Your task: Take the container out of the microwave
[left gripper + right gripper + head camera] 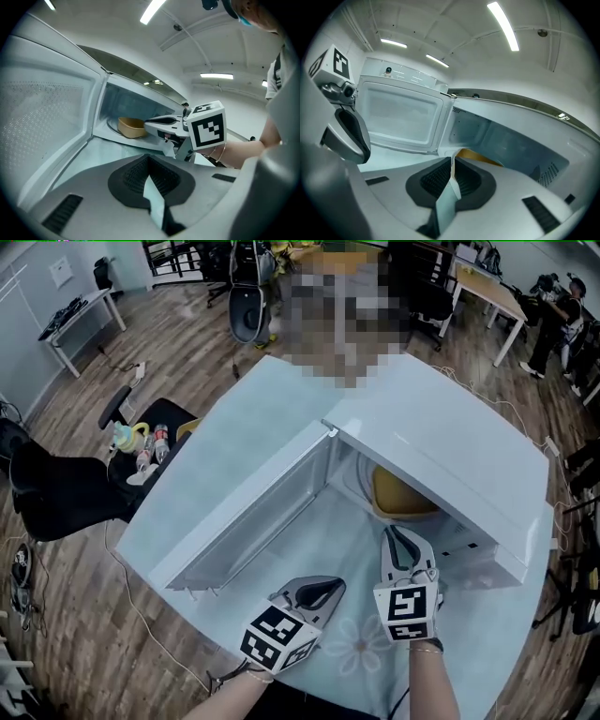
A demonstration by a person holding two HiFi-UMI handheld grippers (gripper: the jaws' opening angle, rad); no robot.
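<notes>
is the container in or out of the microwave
In. The tan container sits inside the microwave cavity, past the open door; both the head view and the left gripper view show it there.

Both arms forward, jaws closed.
The left gripper (336, 584) sits nearer the body, jaws together and empty; the right gripper (390, 532) reaches further ahead, jaws likewise together.

I am reading no words, numbers or brand names anywhere. The cubes on my left gripper (334, 586) and right gripper (392, 533) are showing only black-and-white square patterns, and the marks on the microwave (450, 456) front are staying too small to read.
</notes>
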